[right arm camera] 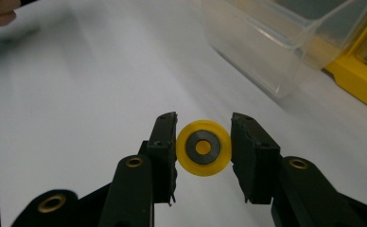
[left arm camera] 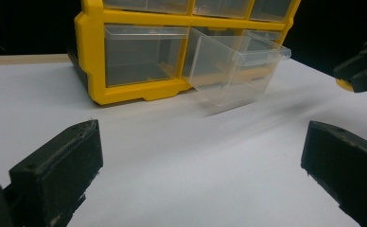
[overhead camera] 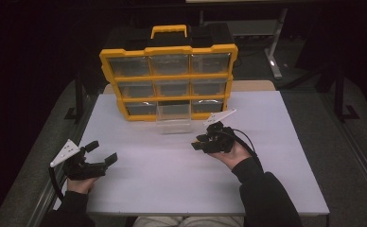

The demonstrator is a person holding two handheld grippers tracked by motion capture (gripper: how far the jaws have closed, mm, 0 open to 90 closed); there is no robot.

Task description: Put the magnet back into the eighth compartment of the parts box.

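Yellow wheel (right arm camera: 203, 147) sits clamped in my right hand-held gripper (right arm camera: 203, 156) near the pulled-out clear drawer (overhead camera: 173, 118). My left hand-held gripper (overhead camera: 101, 153) hovers wide open, empty, over the white table (overhead camera: 276, 156).

White table (overhead camera: 285, 156) set on grey carpeted floor (overhead camera: 347, 156); dark surroundings. Metal leg of another table (overhead camera: 272, 52) seen behind, at upper right.

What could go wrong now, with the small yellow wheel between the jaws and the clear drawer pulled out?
The right hand-held gripper grips the yellow wheel only at its rounded rim, so it might slip out and roll across the table. The pulled-out clear drawer could also be bumped when the wheel is brought over.
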